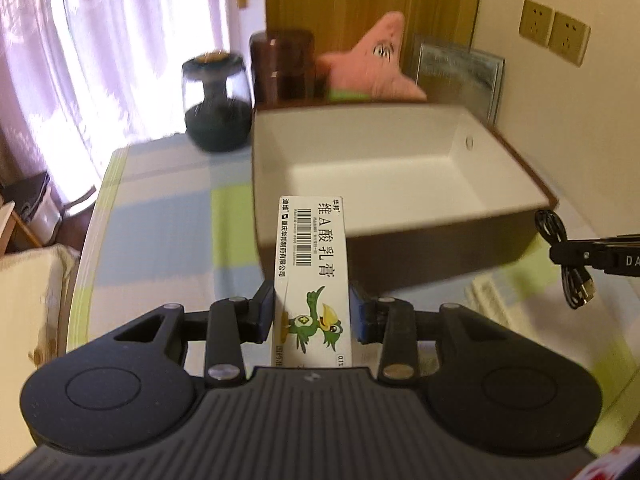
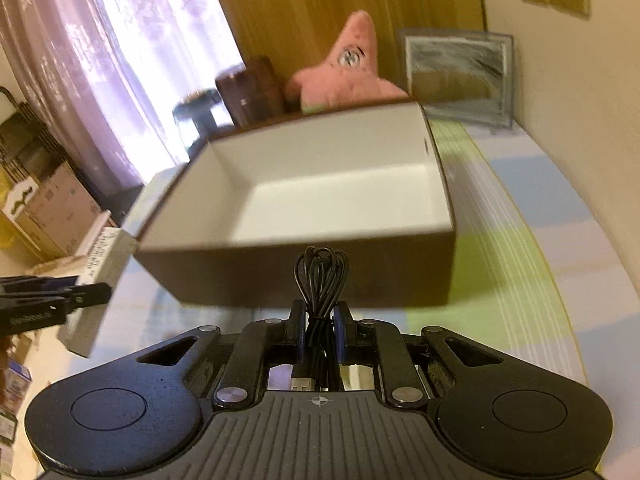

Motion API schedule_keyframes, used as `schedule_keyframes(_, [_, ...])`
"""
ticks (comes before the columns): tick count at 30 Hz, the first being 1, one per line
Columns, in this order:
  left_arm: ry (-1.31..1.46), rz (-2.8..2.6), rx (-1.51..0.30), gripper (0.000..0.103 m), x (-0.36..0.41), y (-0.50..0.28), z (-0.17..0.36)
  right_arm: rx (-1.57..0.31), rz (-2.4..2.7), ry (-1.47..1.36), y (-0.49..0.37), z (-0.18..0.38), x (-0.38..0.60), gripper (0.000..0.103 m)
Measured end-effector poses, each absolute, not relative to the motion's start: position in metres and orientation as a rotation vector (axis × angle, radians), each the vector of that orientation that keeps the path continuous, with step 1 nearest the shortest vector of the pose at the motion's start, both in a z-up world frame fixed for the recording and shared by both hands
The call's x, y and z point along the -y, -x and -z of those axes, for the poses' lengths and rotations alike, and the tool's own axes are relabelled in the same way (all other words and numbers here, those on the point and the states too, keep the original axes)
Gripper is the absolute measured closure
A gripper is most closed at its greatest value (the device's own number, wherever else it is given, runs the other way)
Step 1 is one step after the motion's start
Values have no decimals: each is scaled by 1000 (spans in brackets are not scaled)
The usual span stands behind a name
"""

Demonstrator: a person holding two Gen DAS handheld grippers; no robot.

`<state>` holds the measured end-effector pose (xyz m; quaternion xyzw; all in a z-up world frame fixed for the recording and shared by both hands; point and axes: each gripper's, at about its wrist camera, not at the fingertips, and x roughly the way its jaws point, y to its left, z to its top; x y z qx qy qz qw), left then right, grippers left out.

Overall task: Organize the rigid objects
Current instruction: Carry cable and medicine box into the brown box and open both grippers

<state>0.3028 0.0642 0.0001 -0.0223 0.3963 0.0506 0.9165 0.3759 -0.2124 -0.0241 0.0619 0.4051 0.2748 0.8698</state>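
My left gripper is shut on a long white ointment carton printed with a green bird and a barcode; it hangs above the tablecloth, its far end over the near wall of the open brown box. In the right wrist view the same carton shows at the left edge, held by the left gripper. My right gripper is shut on a coiled black USB cable, just before the box's near wall. From the left wrist view the right gripper holds the cable at the right edge.
Behind the box stand a dark glass jar, a brown canister, a pink star plush and a framed picture against the wall. The round table wears a checked cloth. Cardboard boxes sit on the floor at left.
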Motion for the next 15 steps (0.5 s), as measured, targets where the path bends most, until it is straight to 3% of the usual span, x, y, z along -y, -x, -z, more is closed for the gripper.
schedule_keyframes(15, [62,-65,-762,69,-38,-429,-9,-808,-596,-143,-485,12,172,92])
